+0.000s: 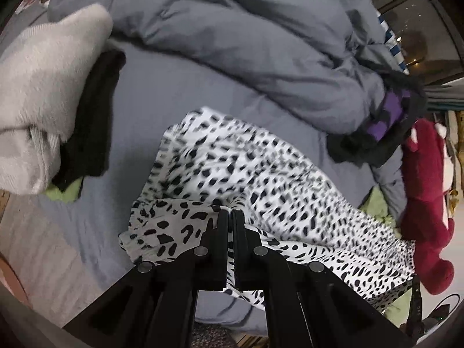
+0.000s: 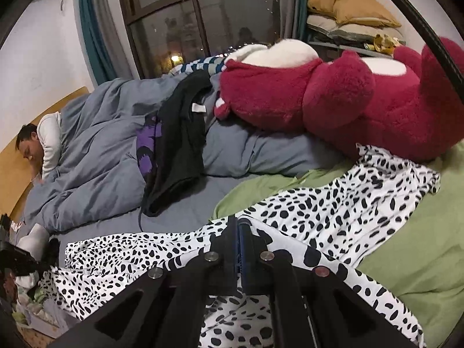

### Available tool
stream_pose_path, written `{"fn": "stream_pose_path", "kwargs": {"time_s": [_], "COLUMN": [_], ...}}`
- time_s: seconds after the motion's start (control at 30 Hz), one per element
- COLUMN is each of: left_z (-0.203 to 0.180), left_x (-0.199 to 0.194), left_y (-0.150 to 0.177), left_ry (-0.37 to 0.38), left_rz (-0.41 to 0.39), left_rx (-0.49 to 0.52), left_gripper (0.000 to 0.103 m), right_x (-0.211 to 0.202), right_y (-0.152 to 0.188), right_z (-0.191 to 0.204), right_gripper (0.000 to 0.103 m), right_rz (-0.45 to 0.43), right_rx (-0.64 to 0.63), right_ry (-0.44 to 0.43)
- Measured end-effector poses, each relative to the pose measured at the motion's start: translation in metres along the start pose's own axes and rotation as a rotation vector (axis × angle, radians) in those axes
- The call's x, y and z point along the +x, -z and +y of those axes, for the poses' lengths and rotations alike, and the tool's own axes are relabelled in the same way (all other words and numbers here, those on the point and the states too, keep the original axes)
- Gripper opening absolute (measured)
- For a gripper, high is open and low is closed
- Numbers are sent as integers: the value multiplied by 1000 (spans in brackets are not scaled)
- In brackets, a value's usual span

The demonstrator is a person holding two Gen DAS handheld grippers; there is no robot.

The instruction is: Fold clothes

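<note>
1. Your left gripper has its fingers pressed together on a fold of the spotted garment, near its edge.
2. Your right gripper is likewise clamped narrow on the same spotted cloth.
3. The garment lies spread across the bed, partly over the green sheet.
4. A stack of folded clothes sits to the left; the red plush toy rests on the grey duvet.
</note>
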State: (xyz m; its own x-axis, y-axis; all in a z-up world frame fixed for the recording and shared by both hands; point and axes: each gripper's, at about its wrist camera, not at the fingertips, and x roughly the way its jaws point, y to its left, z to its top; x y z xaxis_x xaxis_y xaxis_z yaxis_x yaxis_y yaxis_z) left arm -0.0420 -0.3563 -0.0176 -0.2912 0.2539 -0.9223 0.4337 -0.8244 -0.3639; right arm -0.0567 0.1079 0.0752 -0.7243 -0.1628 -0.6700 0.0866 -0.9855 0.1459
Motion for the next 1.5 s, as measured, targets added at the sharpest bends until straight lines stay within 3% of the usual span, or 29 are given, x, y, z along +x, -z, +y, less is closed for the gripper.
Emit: {"fn": "stream_pose_path", "kwargs": {"time_s": [0.27, 0.43, 0.57, 0.73, 0.77, 0.83, 0.87, 0.9, 0.93, 1.0, 1.03, 1.13, 1.23, 1.37, 1.5], "left_z": [-19, -31, -30, -15, -12, 4, 12, 18, 25, 33, 36, 44, 54, 69, 85], "left_x": [9, 34, 87, 124, 129, 126, 125, 119, 109, 87, 73, 44, 37, 53, 65], "left_y": [-46, -82, -108, -119, -120, -120, -119, -117, -114, -104, -96, -67, -36, -13, 0], "left_ry": [45, -13, -34, -101, -116, -32, 11, 53, 98, 108, 101, 7, -20, -85, 19], "left_rz": [-67, -133, -66, -92, -107, -121, -127, -120, -115, -138, -159, -178, -146, -104, -80], "left_rx": [-39, -12, -22, -38, -42, -106, -138, -152, -143, -105, -73, 39, 90, 84, 14], "left_gripper": [2, 2, 2, 2, 2, 2, 3, 8, 15, 55, 59, 60, 60, 60, 60], "right_x": [25, 70, 125, 181, 189, 201, 201, 198, 192, 175, 166, 139, 120, 106, 92], "right_y": [-30, -42, -37, -18, -14, -4, 0, 4, 8, 16, 20, 41, 73, 120, 152], "right_z": [0, -5, 0, -3, -5, -12, -14, -16, -15, -2, 7, 49, 102, 162, 178], "right_gripper": [2, 2, 2, 2, 7, 15, 32, 38, 41, 42, 45, 50, 58, 58, 66], "right_rz": [8, 51, 130, 225, 239, 288, 305, 316, 317, 316, 317, 317, 334, 374, 374], "right_rx": [12, 27, 6, 5, 14, 53, 76, 101, 115, 100, 84, -9, -158, -363, -437], "right_ry": [50, 94, 136, 191, 196, 179, 166, 149, 130, 77, 44, -52, -122, -181, -185]}}
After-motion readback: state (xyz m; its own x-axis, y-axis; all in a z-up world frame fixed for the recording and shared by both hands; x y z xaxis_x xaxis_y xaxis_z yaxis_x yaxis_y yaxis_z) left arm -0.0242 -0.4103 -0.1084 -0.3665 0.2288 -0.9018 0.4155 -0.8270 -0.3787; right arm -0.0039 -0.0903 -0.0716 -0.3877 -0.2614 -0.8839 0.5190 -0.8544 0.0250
